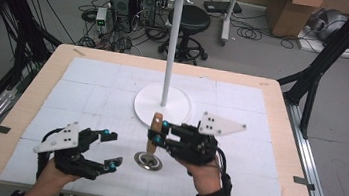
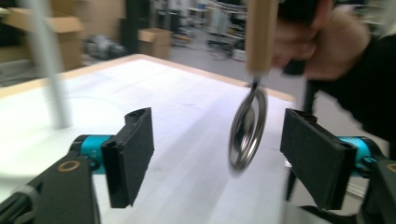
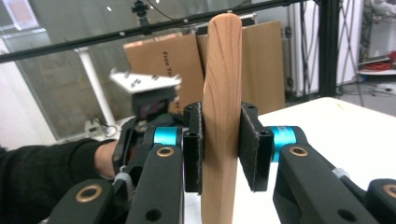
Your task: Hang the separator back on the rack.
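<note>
The left gripper (image 1: 107,148) sits at the near left of the white stand (image 1: 163,104), low over the table (image 1: 273,97), its jaws spread wide apart with nothing between them. Right of it, in front of the stand's round base, a utensil with a wooden handle (image 1: 155,133) and a metal ring end (image 1: 148,161) stands nearly upright. The right gripper (image 1: 159,131), just right of the utensil, has its jaws clamped on the wooden handle (image 3: 221,116), with the ring (image 2: 247,126) hanging below.
</note>
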`<state>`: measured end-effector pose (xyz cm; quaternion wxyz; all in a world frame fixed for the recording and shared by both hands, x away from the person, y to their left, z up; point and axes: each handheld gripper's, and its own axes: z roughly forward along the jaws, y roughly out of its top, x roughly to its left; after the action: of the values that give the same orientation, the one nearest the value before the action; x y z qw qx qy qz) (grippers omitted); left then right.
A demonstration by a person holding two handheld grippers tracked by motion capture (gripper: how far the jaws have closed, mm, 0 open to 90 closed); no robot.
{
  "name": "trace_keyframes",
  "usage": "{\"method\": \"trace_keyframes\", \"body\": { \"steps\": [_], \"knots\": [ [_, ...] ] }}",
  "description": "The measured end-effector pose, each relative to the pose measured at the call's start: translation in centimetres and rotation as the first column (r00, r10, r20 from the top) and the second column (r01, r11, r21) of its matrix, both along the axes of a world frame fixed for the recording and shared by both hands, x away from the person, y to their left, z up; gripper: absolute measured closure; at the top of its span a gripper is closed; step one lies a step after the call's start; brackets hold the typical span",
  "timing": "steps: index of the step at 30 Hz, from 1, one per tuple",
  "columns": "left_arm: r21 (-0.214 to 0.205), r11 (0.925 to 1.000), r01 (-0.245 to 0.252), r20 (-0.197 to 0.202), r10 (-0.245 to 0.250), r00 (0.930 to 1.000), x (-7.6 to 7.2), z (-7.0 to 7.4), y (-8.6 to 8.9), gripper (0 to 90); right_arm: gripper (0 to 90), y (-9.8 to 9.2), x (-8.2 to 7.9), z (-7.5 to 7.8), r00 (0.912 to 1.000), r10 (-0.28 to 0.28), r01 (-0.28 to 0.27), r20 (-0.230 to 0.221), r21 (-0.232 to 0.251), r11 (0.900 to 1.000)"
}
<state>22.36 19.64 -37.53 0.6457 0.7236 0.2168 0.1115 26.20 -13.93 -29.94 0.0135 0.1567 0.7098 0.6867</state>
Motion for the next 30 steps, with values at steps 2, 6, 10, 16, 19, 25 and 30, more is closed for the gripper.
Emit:
{"method": "trace_keyframes", "body": {
  "steps": [2,6,10,16,19,25,30],
  "knots": [
    [-0.004,0.9995,-0.033,0.005,0.033,0.9995,0.2,-0.2,1.2,23.6,72.7,0.4,1.2,1.4,0.9999,-0.004,0.004,0.014,-0.006,1.0],
    [-0.017,0.9958,-0.09,0.004,0.09,0.9959,0.5,-0.8,2.8,21.3,72.6,1.1,3.7,3.9,0.9995,-0.013,0.014,0.027,-0.02,0.9997],
    [-0.015,0.989,-0.147,0.009,0.147,0.989,1.0,-1.3,3.5,21.1,72.6,1.4,6.3,6.1,0.9986,-0.047,0.048,0.025,-0.044,0.9979],
    [0.002,0.9845,-0.175,0.015,0.175,0.9844,1.2,-1.5,4.0,21.2,72.6,1.3,9.5,9.3,0.9959,-0.081,0.083,0.042,-0.055,0.995],
    [0.002,0.9834,-0.182,0.013,0.182,0.9833,1.2,-1.6,4.3,21.5,72.6,1.6,10.8,10.8,0.9945,-0.087,0.091,0.058,-0.061,0.994],
    [-0.009,0.9817,-0.19,0.004,0.19,0.9818,0.9,-1.5,4.8,23.3,72.6,2.3,13.3,13.0,0.9923,-0.103,0.107,0.069,-0.056,0.9927],
    [-0.017,0.9784,-0.206,0.007,0.206,0.9785,0.7,-1.4,5.2,23.2,72.6,2.5,14.7,13.8,0.9901,-0.13,0.133,0.052,-0.049,0.9899]
  ]
}}
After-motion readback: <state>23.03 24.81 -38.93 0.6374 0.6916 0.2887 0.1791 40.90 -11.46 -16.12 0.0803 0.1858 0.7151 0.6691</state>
